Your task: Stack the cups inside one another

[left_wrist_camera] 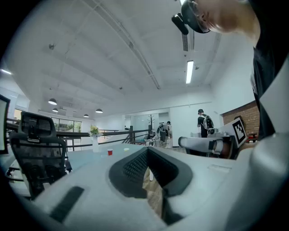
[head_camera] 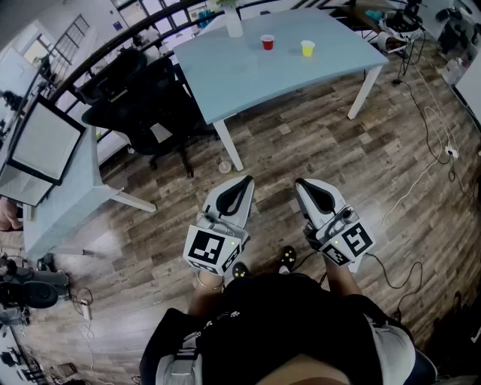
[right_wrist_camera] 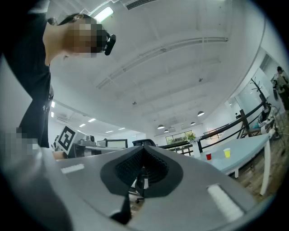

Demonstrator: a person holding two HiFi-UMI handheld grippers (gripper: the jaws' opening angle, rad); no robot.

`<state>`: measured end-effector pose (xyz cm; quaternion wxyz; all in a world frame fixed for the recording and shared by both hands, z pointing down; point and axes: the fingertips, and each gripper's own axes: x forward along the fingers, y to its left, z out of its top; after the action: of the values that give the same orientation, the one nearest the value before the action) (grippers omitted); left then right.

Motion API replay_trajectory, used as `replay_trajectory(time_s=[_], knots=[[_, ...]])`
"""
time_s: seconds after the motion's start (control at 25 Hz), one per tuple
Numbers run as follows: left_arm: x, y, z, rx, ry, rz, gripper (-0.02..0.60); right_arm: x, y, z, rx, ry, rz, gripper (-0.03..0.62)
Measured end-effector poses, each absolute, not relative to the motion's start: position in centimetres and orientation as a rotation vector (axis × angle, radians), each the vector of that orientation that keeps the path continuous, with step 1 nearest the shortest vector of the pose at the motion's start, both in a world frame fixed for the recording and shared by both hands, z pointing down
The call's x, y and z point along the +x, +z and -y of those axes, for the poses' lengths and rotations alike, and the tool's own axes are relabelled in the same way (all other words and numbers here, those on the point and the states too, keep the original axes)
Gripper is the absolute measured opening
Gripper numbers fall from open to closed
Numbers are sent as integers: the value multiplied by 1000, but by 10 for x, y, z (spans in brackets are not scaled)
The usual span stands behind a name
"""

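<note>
L gripper point(head_camera: 242, 182), R gripper point(head_camera: 304, 183), ribbed pads point(left_wrist_camera: 133, 168) closed, red cup point(head_camera: 267, 42), yellow cup point(head_camera: 307, 48)

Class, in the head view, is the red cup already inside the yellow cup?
No, the red cup and the yellow cup stand apart on the pale blue table.

A pale blue desk point(head_camera: 248, 71) stands on the wood floor point(head_camera: 338, 158), with a white vase point(head_camera: 234, 21) at its far edge. A black office chair point(head_camera: 143, 105) sits just beside the desk's left side. Further left, a second desk point(head_camera: 71, 203) bears a dark-framed screen point(head_camera: 45, 143). Cables point(head_camera: 436, 135) trail over the floor at right.
</note>
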<state>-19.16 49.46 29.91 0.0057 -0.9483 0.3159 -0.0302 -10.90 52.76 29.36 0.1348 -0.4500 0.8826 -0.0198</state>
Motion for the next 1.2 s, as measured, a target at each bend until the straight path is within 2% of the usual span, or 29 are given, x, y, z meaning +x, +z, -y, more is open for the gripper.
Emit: replay_trajectory(time_s=[1.2], knots=[[-156, 298, -474, -2888, -108, -1218, -12, -49, 307, -494, -1171, -129, -2543, 3]])
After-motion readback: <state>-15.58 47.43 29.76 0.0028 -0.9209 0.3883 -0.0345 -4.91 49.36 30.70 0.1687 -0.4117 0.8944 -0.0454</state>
